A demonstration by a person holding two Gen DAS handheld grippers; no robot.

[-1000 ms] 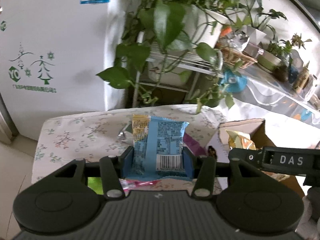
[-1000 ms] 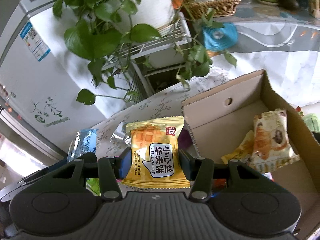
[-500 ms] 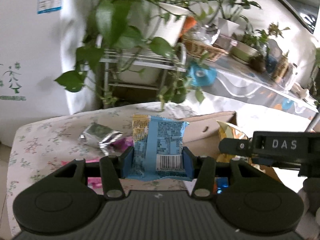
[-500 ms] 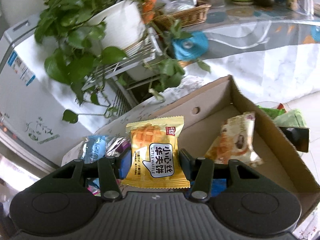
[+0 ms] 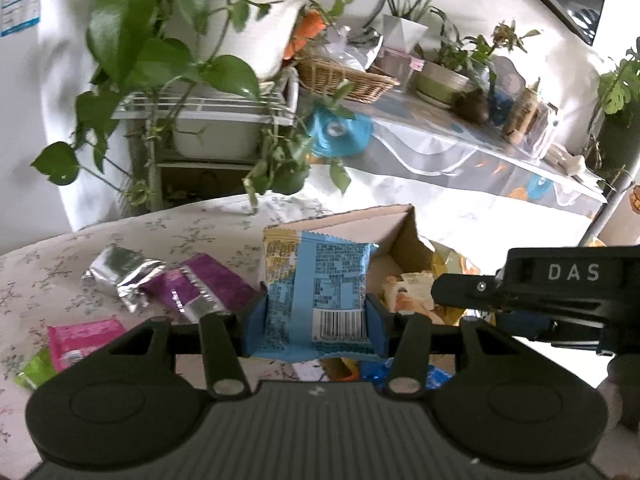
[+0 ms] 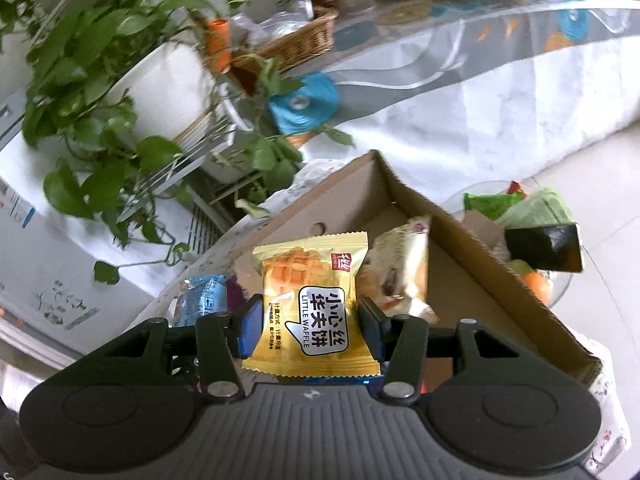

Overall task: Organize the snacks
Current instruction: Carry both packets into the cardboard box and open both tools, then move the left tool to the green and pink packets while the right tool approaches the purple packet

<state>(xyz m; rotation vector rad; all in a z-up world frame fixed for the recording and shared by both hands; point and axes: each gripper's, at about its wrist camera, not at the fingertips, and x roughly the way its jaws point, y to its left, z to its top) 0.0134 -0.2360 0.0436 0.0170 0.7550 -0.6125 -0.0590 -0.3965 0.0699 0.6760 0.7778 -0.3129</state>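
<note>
My left gripper [image 5: 316, 320] is shut on a blue snack packet [image 5: 320, 292] and holds it upright above the near edge of the cardboard box [image 5: 360, 220]. My right gripper [image 6: 310, 326] is shut on a yellow waffle packet [image 6: 316, 308], held over the box [image 6: 460, 248]. A pastry packet [image 6: 400, 272] lies inside the box. The right gripper's body [image 5: 560, 288] shows at the right of the left wrist view. The blue packet [image 6: 200, 296] shows at the left of the right wrist view.
A silver packet [image 5: 120, 272], a purple packet [image 5: 204, 284], a pink packet [image 5: 80, 340] and a green one [image 5: 36, 368] lie on the floral tablecloth [image 5: 180, 232]. A plant rack [image 5: 208, 104] stands behind. A glass bowl of snacks [image 6: 532, 240] sits right of the box.
Both grippers have swung right with their packets, toward and over the box. More of the box's inside and the loose packets on the cloth have come into view.
</note>
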